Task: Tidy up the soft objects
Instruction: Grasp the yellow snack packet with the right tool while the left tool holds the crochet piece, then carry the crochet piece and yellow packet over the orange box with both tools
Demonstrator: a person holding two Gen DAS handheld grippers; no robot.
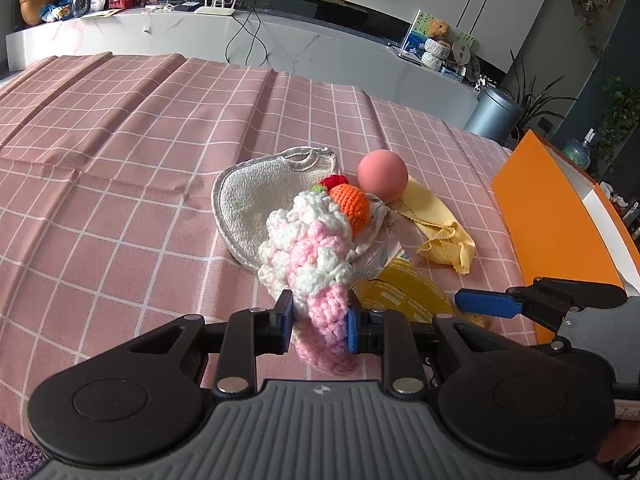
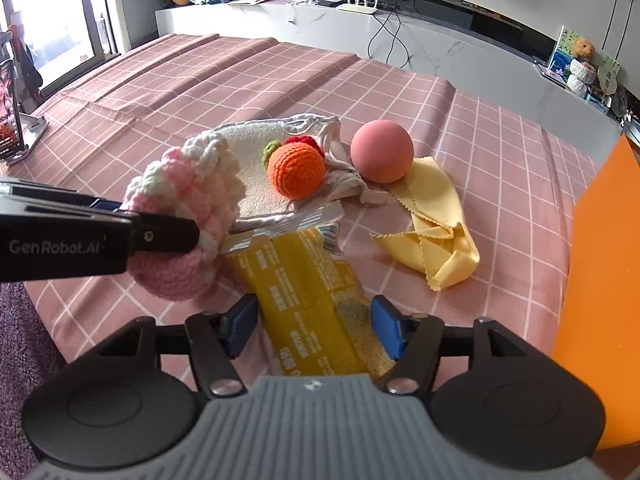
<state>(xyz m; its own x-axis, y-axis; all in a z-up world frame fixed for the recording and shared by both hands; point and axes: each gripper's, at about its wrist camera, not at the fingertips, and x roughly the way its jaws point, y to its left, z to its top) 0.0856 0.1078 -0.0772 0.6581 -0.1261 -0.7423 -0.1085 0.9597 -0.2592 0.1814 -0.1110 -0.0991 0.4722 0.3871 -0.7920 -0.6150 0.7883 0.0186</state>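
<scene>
My left gripper (image 1: 319,318) is shut on a pink and white crochet piece (image 1: 308,252), held just above the pink checked tablecloth; it also shows in the right wrist view (image 2: 184,216). My right gripper (image 2: 312,330) is open, its blue pads either side of a yellow snack packet (image 2: 312,280) lying on the cloth. Behind lie a white bib (image 1: 252,196), an orange crochet ball (image 2: 296,170) with a red crochet bit (image 2: 306,141), a pink ball (image 2: 382,151) and a crumpled yellow cloth (image 2: 432,220).
An orange box (image 1: 556,216) stands at the table's right edge, also in the right wrist view (image 2: 600,280). A phone on a stand (image 2: 16,120) sits at the far left. A white counter with clutter runs behind the table (image 1: 120,128).
</scene>
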